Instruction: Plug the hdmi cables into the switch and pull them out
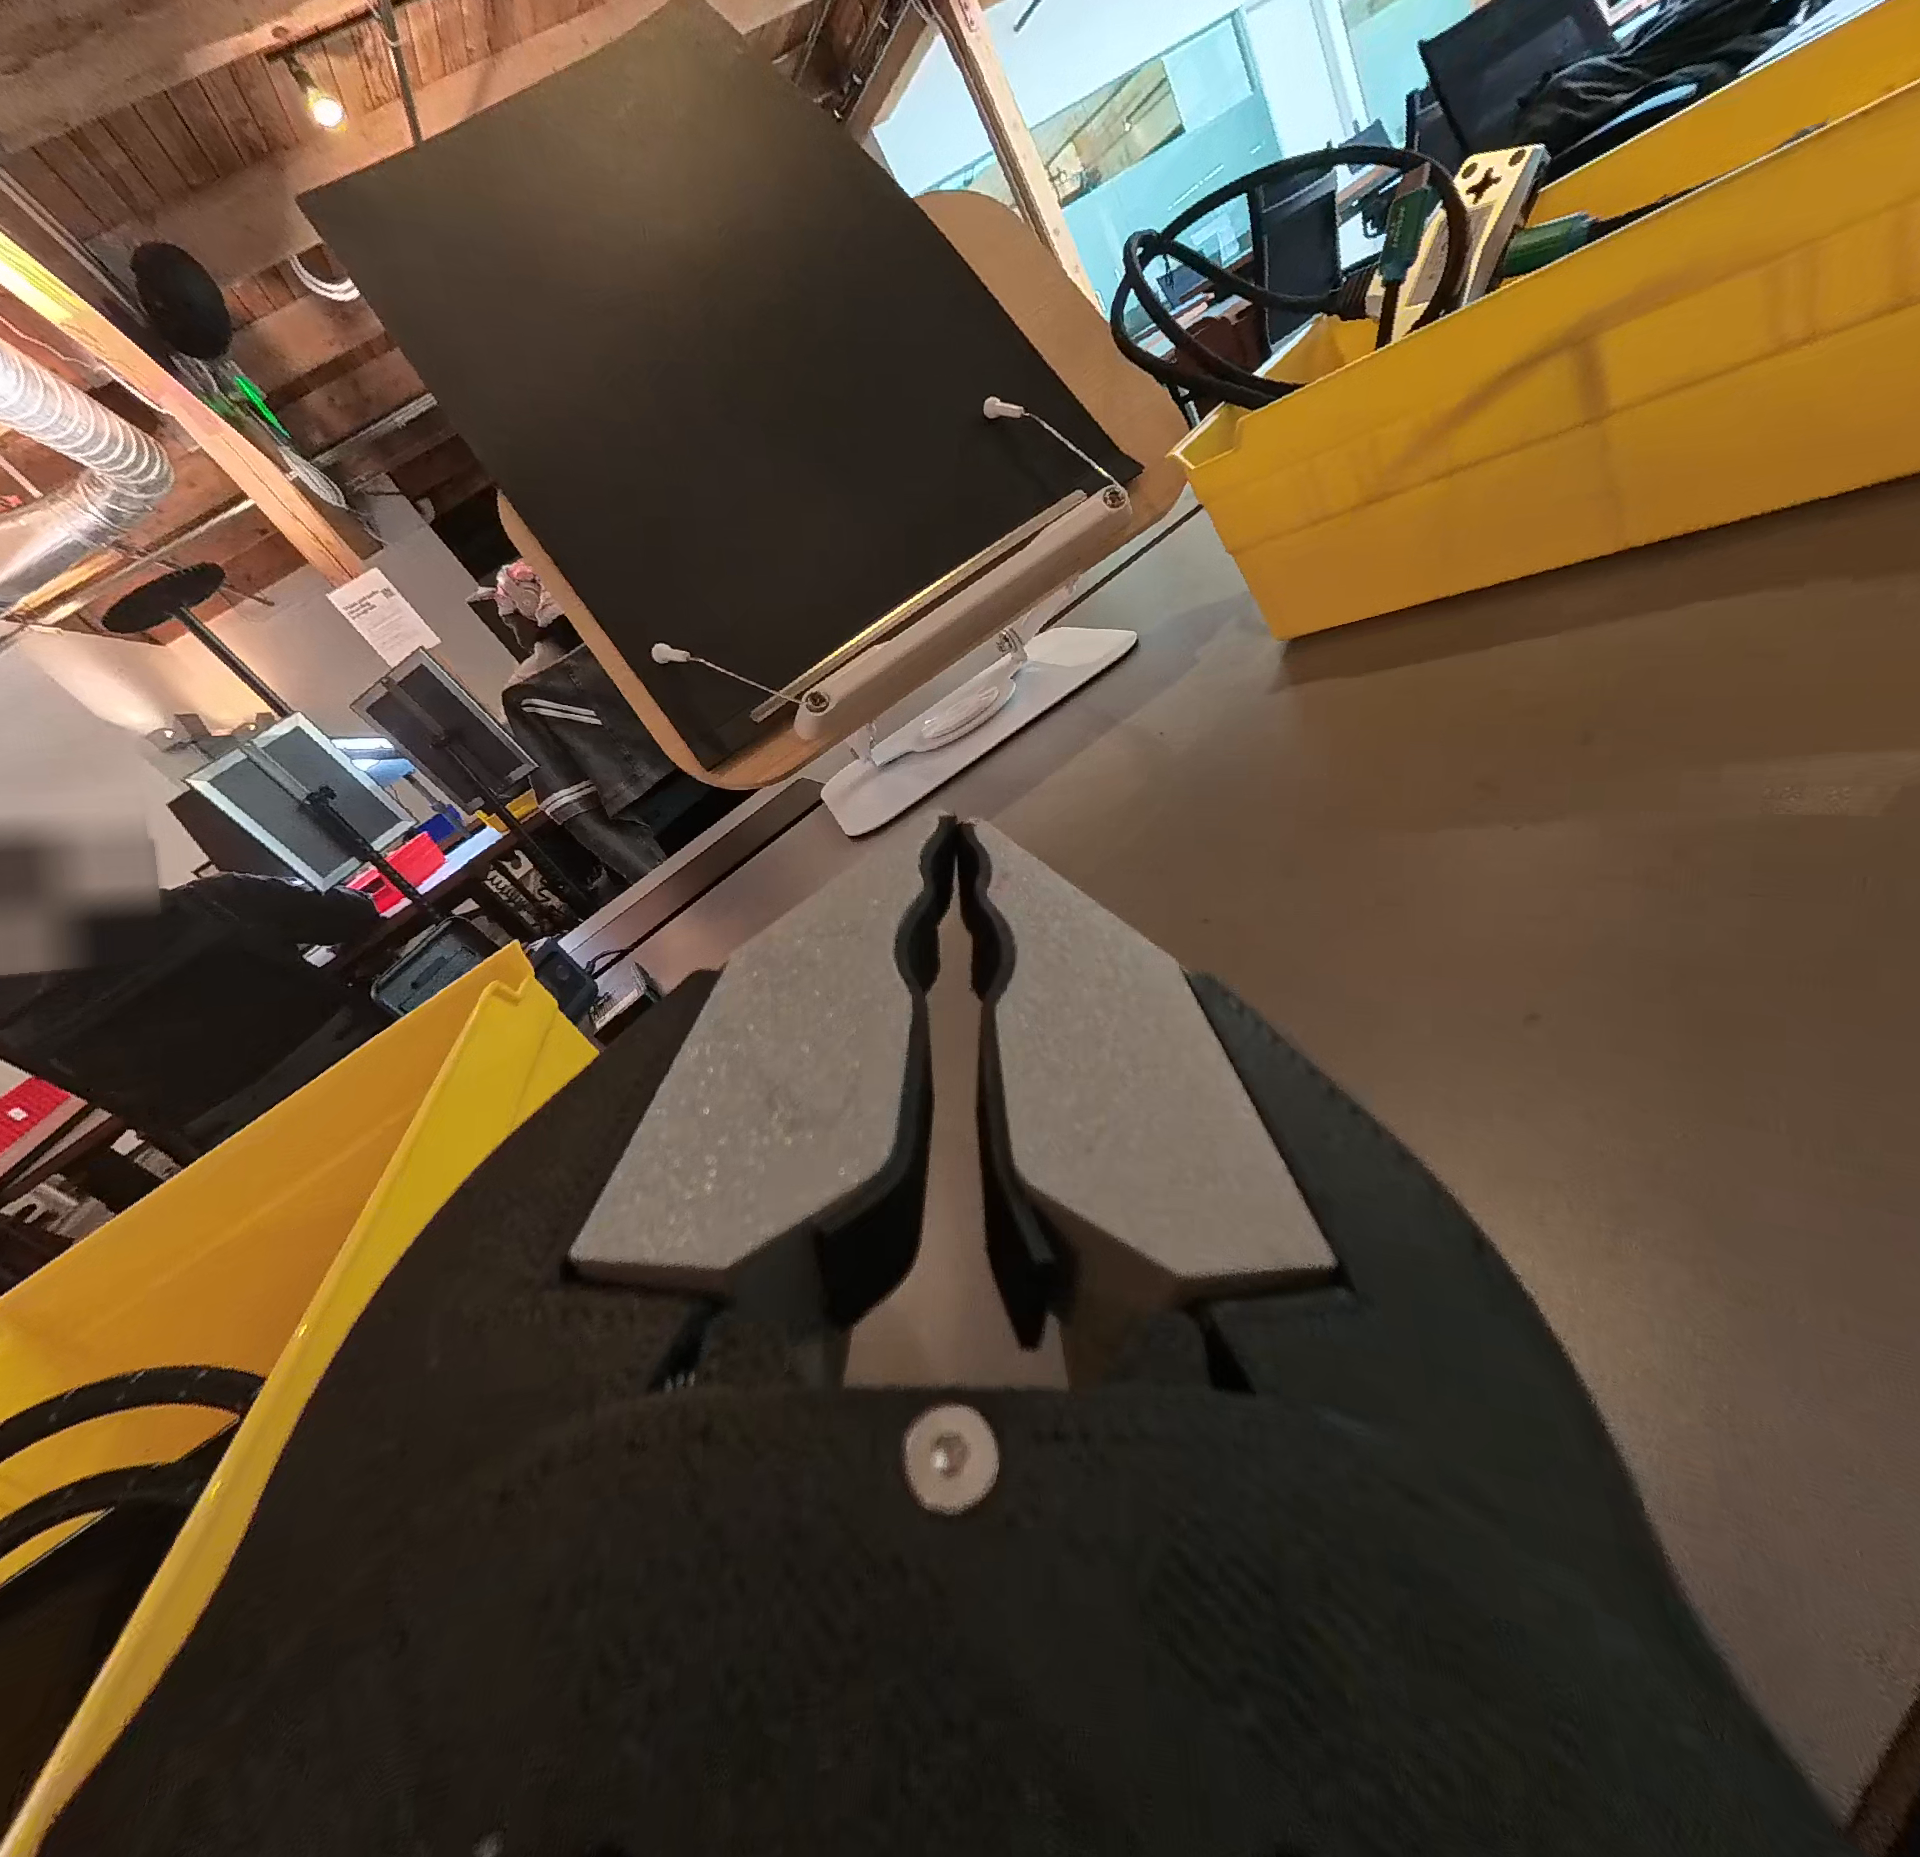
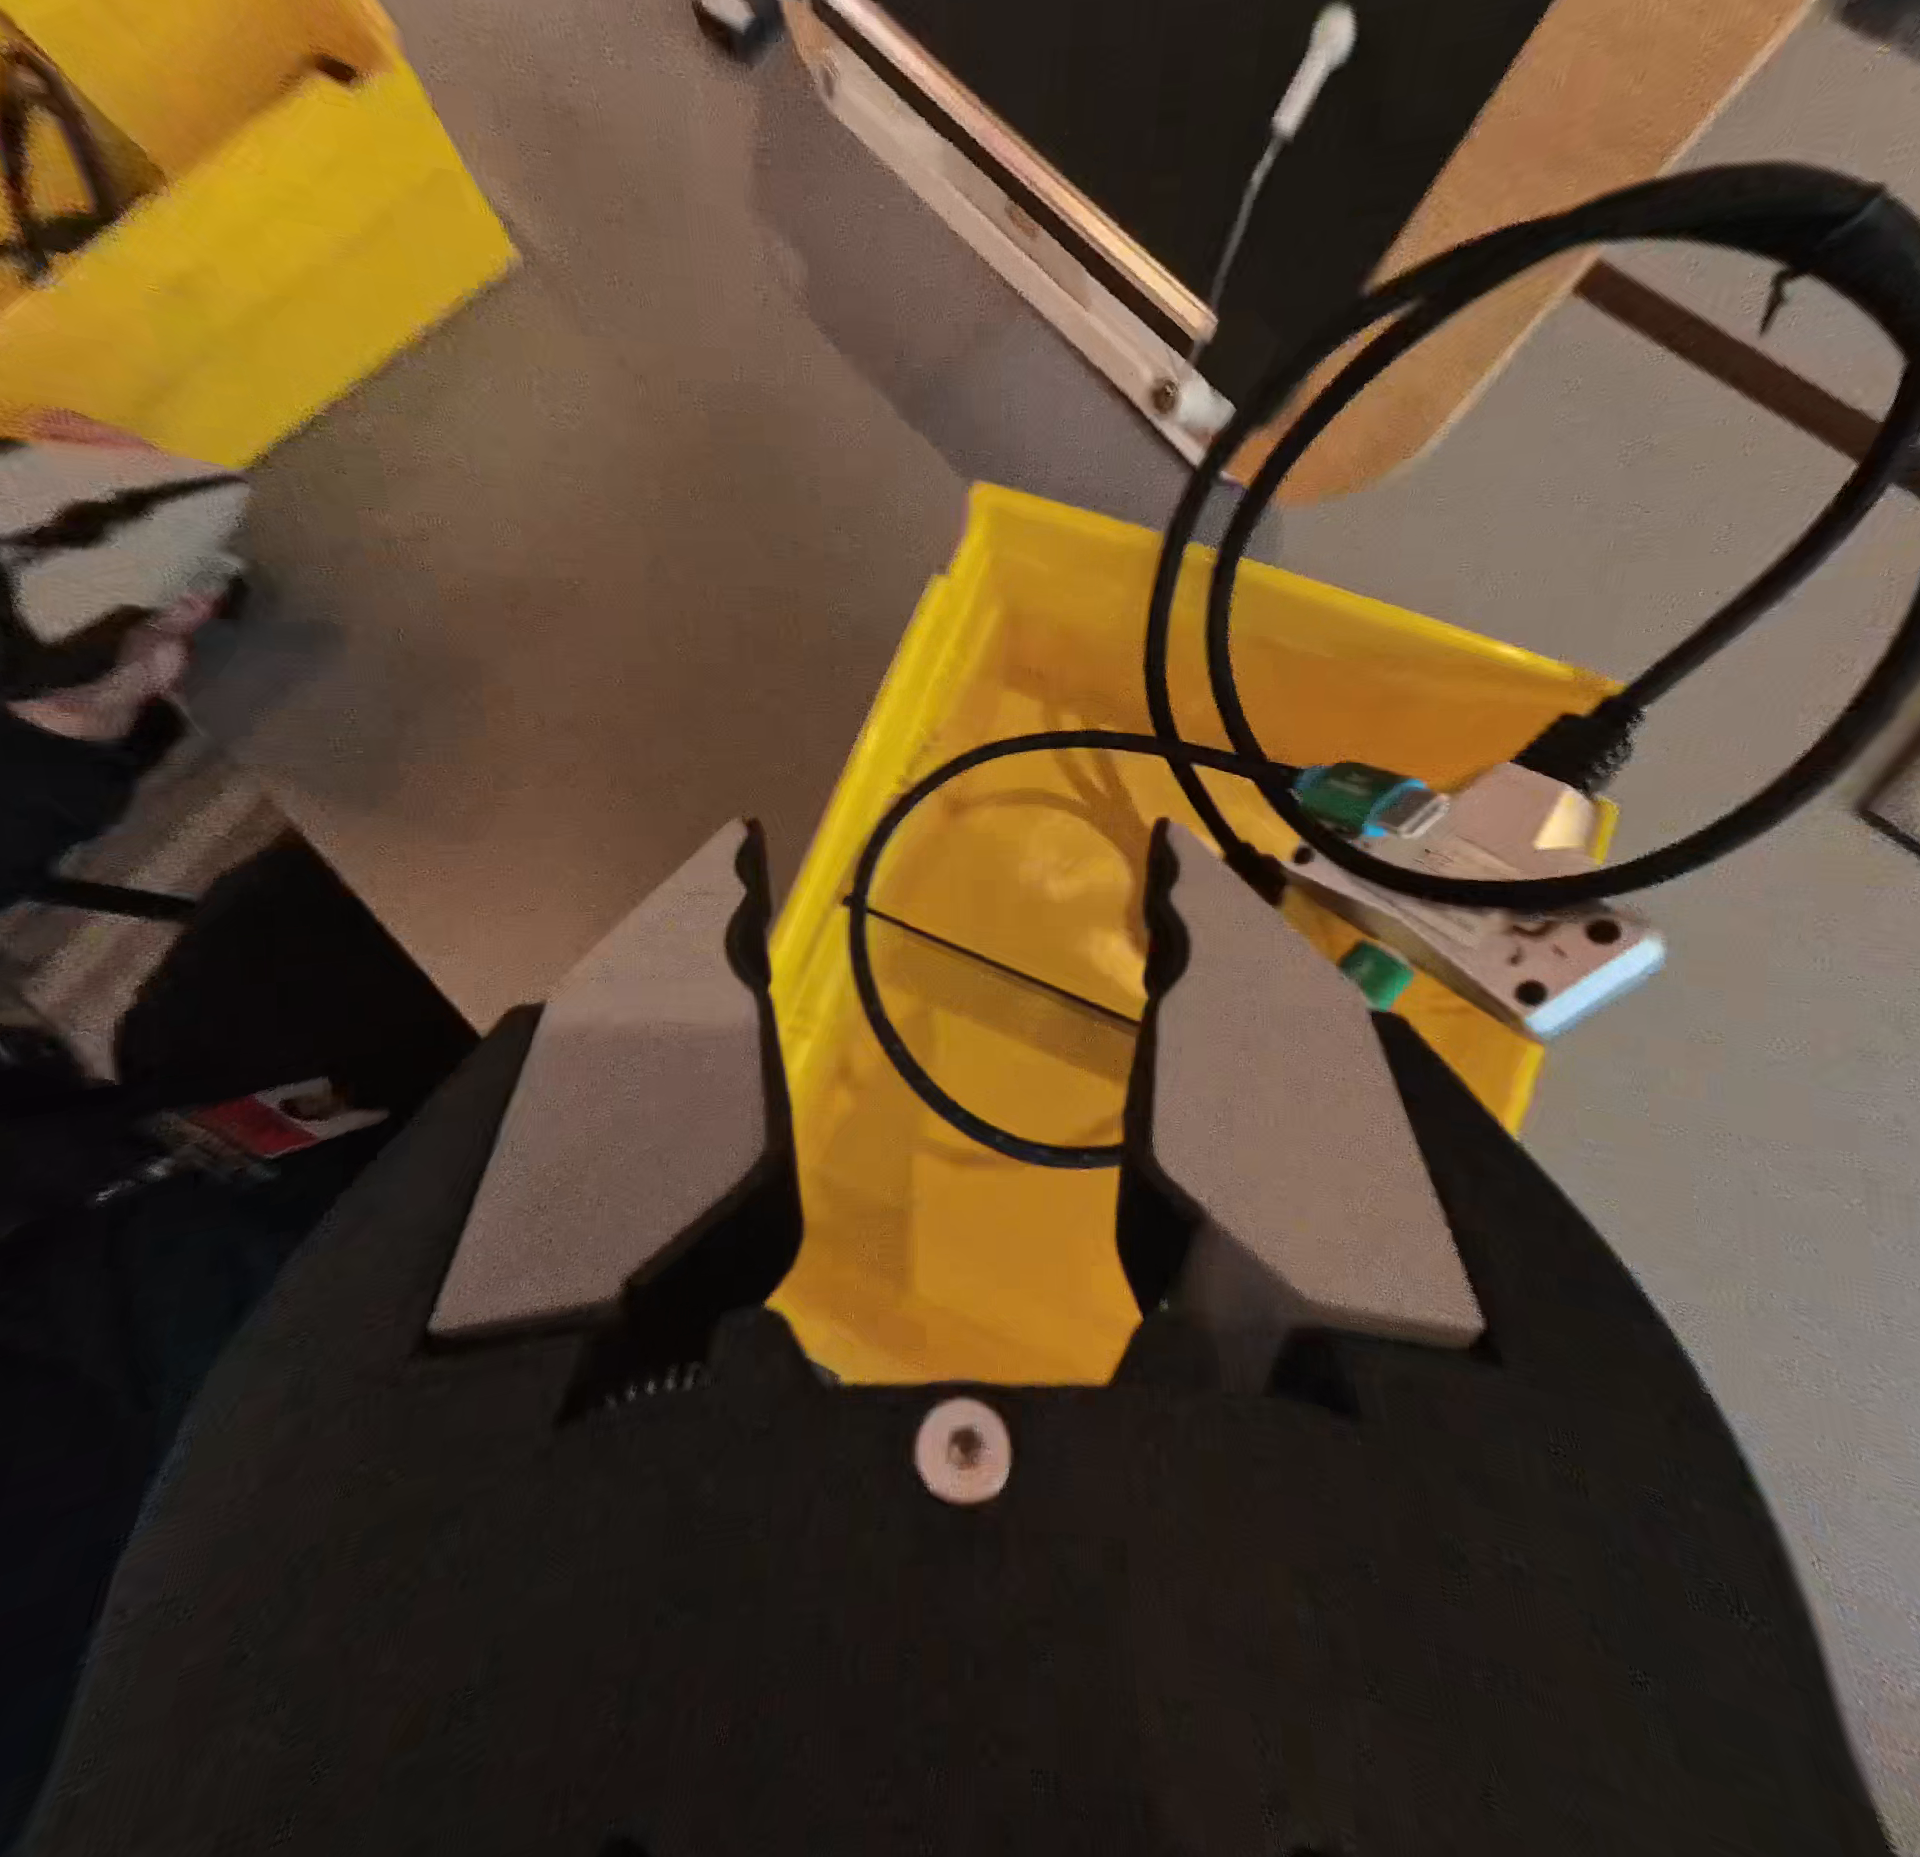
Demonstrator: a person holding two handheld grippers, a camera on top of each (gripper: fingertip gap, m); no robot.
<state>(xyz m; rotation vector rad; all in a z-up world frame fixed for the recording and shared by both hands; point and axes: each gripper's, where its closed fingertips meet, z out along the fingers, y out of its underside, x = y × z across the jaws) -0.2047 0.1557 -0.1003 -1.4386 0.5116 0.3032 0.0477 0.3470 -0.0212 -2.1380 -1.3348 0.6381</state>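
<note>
Looping cables [image 2: 1226,581] above yellow bin [image 2: 1039,602]

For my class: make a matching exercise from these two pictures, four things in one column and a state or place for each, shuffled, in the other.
1. left gripper
2. right gripper
3. switch
4. black board

a. propped on a white stand
b. open, holding nothing
c. resting on the yellow bin's rim
d. shut, holding nothing

Pairs: 1-d, 2-b, 3-c, 4-a

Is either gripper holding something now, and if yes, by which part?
Nothing is held. The left gripper is shut on nothing above the table; the right gripper is open over the yellow bin.
</note>
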